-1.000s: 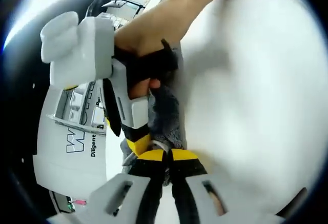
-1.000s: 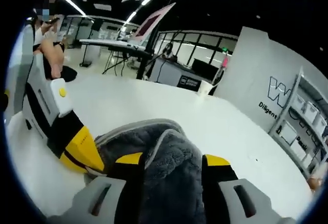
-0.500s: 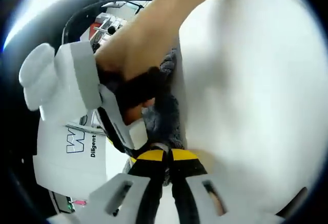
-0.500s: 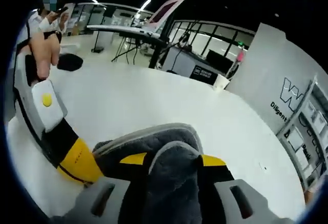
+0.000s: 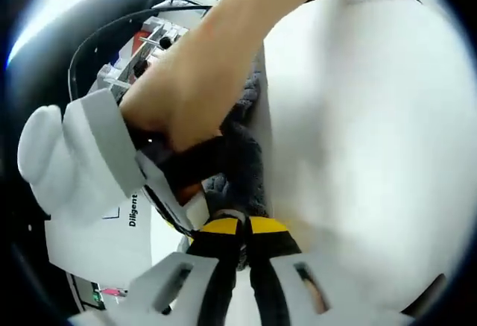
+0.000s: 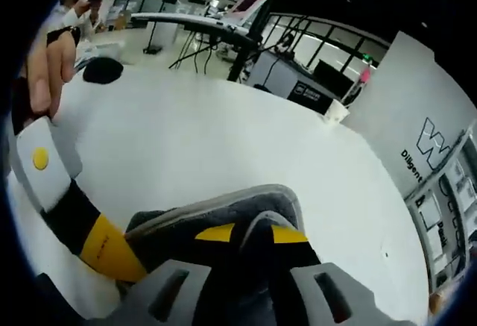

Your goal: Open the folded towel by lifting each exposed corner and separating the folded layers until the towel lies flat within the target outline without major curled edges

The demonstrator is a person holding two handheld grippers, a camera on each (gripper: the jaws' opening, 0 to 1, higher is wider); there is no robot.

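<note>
Towel, grey, plush: bunched on white table, one fold pinched in my right gripper, jaws closed on it. Left gripper: jaws nearly together on a towel edge beside it. Both grips sit close; risk, judged: layers pulled together, corner slipping or curling. Target outline not discernible.

A lab or demo hall (dark ceiling): glass partitions, branded panel.
</note>
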